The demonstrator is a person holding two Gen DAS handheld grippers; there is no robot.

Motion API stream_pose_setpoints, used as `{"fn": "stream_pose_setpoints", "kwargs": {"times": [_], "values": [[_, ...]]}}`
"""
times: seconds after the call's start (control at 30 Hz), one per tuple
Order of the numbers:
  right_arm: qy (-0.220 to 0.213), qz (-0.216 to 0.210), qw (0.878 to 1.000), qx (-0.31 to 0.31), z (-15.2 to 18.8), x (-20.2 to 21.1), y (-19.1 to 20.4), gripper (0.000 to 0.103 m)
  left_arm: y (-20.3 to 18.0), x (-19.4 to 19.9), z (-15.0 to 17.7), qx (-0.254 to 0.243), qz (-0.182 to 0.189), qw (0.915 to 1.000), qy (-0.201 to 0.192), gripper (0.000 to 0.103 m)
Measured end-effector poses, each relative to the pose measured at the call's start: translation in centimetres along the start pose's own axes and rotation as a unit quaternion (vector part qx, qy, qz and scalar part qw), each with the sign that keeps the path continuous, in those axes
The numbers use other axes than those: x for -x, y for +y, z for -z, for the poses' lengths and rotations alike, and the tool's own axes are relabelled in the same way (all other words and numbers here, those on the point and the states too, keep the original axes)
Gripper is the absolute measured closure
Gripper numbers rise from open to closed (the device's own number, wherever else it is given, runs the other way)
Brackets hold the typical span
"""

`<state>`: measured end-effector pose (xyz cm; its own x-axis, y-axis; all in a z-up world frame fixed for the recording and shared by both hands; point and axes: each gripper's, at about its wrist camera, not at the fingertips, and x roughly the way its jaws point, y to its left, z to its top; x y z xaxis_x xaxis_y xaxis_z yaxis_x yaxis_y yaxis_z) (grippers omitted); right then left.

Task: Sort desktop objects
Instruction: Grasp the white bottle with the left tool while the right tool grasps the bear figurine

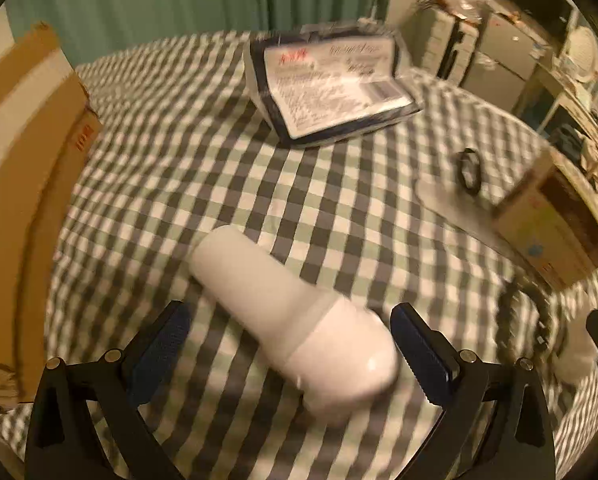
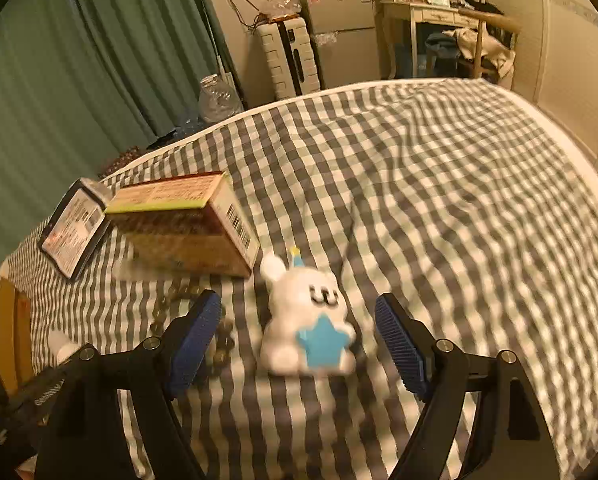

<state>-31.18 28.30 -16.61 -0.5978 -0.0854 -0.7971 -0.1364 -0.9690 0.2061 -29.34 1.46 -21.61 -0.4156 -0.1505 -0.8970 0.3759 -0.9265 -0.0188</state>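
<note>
Status: sorting appears to be at an early stage. No object is held, and the items lie scattered over the checked bed cover (image 2: 439, 184) rather than gathered in groups.

Left tongs (image 1: 289, 350): spread wide, holding nothing. A white bottle (image 1: 291, 312) lies on its side between the two pads, angled across the gap. The left wrist view is motion-blurred, so contact between a pad and the bottle cannot be confirmed; a gap seems to remain on both sides.

Right tongs (image 2: 297, 344): likewise spread wide and holding nothing. A white plush rabbit (image 2: 307, 320) with a blue star on its front sits between the pads, clear of both.

Items not yet handled, as judged from their positions:
- a dark-edged printed packet (image 1: 331, 84), well beyond the bottle;
- a small black ring-shaped item (image 1: 470, 170), to the right of the packet;
- a printed carton (image 2: 187, 224), just beside the rabbit's upper left;
- a string of brown beads (image 2: 195, 320), on the cover beside the right tongs' left pad.

A brown cardboard box (image 1: 23, 200) stands at the left edge of the bed. It may be a sorting destination, but its contents are not visible.

Remaining work: both grasps, transfer of both objects, then all items listed above.
</note>
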Motion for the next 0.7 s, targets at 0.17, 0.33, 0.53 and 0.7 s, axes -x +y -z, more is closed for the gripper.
{"fn": "stream_pose_setpoints", "kwargs": {"times": [0.17,0.33,0.53,0.7], "values": [[0.030,0.004,1.000,0.000,0.0,-1.9,-0.5,0.056,1.0,-0.3,0.5,0.028,0.021,0.9991,-0.024,0.008],[0.028,-0.009,1.000,0.008,0.4,-1.2,-0.4,0.058,1.1,0.9,1.6,0.004,0.025,0.9987,-0.043,0.049],[0.000,-0.003,0.999,0.046,1.1,0.9,1.4,0.059,2.1,2.1,2.9,-0.014,0.034,0.9989,-0.030,0.050],[-0.010,0.004,0.999,0.052,1.8,3.6,1.8,0.059,3.4,3.9,3.7,-0.009,0.038,0.9989,-0.025,0.050]]}}
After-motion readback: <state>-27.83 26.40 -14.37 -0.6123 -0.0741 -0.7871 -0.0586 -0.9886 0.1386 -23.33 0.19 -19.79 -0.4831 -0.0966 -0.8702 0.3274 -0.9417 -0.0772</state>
